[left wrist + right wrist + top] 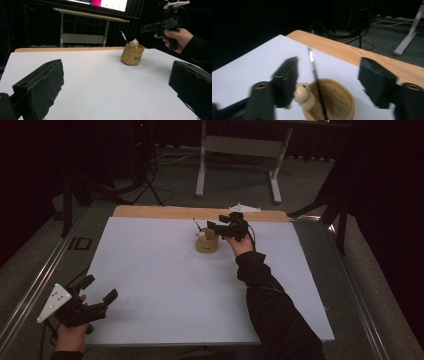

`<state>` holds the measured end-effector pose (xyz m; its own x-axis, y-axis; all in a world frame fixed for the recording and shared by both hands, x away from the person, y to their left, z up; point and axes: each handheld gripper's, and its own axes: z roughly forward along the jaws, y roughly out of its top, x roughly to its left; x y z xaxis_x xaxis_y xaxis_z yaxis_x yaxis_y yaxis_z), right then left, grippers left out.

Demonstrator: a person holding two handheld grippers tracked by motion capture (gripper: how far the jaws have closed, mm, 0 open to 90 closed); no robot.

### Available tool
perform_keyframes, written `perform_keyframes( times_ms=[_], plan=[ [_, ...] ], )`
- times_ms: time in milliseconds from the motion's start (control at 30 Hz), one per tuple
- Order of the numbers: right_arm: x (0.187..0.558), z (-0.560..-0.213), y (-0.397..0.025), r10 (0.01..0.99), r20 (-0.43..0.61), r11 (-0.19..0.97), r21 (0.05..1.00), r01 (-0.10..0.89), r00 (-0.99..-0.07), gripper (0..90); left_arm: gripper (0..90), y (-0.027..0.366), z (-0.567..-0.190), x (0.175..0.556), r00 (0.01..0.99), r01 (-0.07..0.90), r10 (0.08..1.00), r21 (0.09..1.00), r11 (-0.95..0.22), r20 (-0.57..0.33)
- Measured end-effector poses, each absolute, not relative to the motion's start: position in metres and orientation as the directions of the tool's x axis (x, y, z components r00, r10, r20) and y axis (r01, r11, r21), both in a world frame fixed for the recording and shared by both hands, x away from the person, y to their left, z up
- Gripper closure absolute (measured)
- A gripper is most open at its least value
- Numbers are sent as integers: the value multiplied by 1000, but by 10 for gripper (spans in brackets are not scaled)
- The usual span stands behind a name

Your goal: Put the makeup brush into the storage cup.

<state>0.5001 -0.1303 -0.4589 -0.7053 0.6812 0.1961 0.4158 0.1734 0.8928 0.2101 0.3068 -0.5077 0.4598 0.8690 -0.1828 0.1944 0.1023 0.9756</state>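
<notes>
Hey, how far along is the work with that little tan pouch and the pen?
Already in place: a pen and a small bear-shaped figure stand in the tan pouch. In hand: the right gripper hovers open over the pouch, jaws either side of the pen, gripping nothing. The left gripper sits open at the table's near edge. Left: closing on something, probably the pen.

A white sheet covers the table (165,285), leaving a wooden strip bare along its far edge. Near that far edge stands a small tan pouch (206,244) with a pale figure (202,235) and a thin dark pen (197,225) poking from its top. The right gripper (216,227) hovers just beside the pouch's top, jaws apart. The left gripper (99,290) sits well apart at the near left corner, jaws spread wide over the sheet's edge.
</notes>
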Motion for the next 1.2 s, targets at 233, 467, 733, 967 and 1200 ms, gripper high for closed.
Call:
perform_keyframes(
  times_ms=[233, 467, 733, 967, 1200],
  plan=[
    [490, -443, -133, 669, 181, 201, 890, 410, -721, 190, 4, 306, -507, 210, 460, 194, 869, 976, 100, -181],
    [475, -434, -132, 608, 205, 219, 885, 410, -767, 192, 4, 305, -507, 210, 460, 197, 869, 975, 100, -182],
    [455, -429, -131, 564, 186, 255, 888, 384, -805, 163, 5, 304, -507, 211, 465, 198, 866, 975, 99, -183],
    [435, -428, -137, 562, 135, 304, 884, 356, -816, 139, 4, 304, -507, 210, 467, 199, 865, 975, 98, -182],
    [414, -428, -148, 548, 125, 305, 890, 337, -827, 138, 4, 303, -507, 210, 470, 205, 864, 974, 94, -182]
  ],
)
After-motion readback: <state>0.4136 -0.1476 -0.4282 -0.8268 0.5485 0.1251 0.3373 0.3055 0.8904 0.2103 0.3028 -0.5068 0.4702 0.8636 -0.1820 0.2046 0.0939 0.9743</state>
